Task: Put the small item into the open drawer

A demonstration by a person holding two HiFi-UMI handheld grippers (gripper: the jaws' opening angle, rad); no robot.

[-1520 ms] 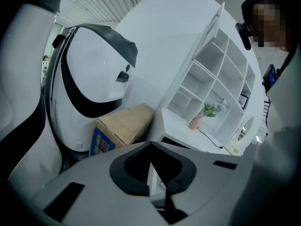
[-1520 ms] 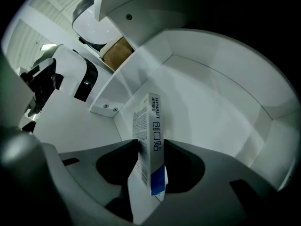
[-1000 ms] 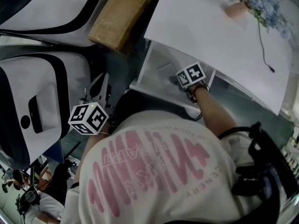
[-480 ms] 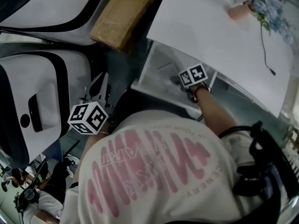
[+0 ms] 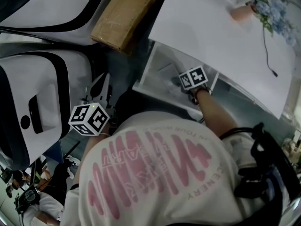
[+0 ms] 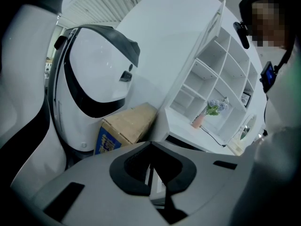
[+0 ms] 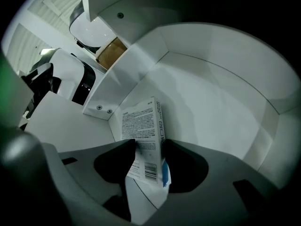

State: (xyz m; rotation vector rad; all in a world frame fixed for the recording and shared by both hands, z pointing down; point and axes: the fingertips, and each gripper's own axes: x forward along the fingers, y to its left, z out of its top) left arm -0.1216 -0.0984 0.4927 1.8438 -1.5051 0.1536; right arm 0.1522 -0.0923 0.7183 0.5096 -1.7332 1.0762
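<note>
Box (image 7: 141, 124) with fine print and a barcode stands on edge inside the open drawer (image 7: 221, 88), near its left wall, tilted a little. It sits between the jaws of my right hand-held gripper (image 7: 146, 149), which are spread wide. The box lies close against the left one, and I see no squeeze on it. From the head view, that gripper reaches down into the drawer just under the edge of the white worktop (image 5: 211, 27). My left hand-held gripper (image 6: 151, 175) hangs well apart from the drawer, its jaws pressed together with nothing between them. It looks toward a carton (image 6: 127, 126) and a vase (image 6: 198, 120) of flowers on the worktop, in front of a shelf (image 6: 211, 74).
</note>
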